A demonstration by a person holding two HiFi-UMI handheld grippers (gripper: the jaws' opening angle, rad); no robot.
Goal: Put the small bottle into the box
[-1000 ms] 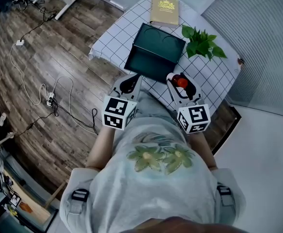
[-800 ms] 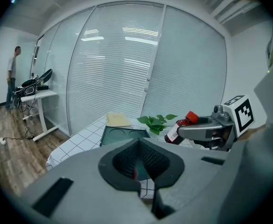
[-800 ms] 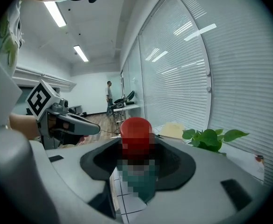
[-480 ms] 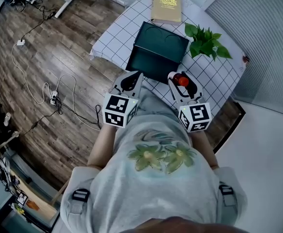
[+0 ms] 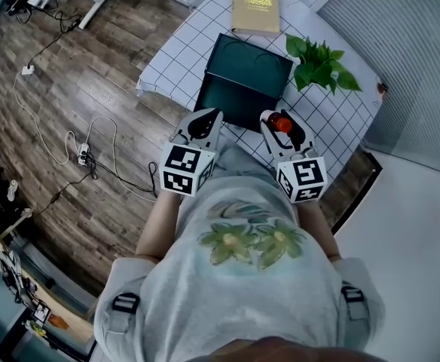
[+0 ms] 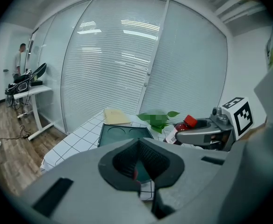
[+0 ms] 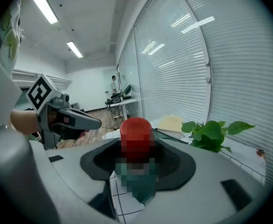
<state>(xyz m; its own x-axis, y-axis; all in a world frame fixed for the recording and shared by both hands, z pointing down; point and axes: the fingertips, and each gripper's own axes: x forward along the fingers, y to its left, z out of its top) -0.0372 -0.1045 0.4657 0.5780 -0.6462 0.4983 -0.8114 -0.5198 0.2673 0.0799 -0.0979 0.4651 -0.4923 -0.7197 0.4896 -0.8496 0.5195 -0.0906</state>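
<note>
Clamping the small bottle [image 7: 136,133] by its body, which I judge light, stiff and slick, my right gripper [image 5: 280,129] holds it over the near edge of the table [image 5: 333,119], short of the box [image 5: 244,78], my left gripper [image 5: 200,127] closed and empty.

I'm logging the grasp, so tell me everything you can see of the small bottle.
The small bottle has a red cap, a dark body and a white label. The right gripper is clamped on it, cap poking clear above the jaws. It hangs over the checked table's near edge, short of the dark green box.
</note>
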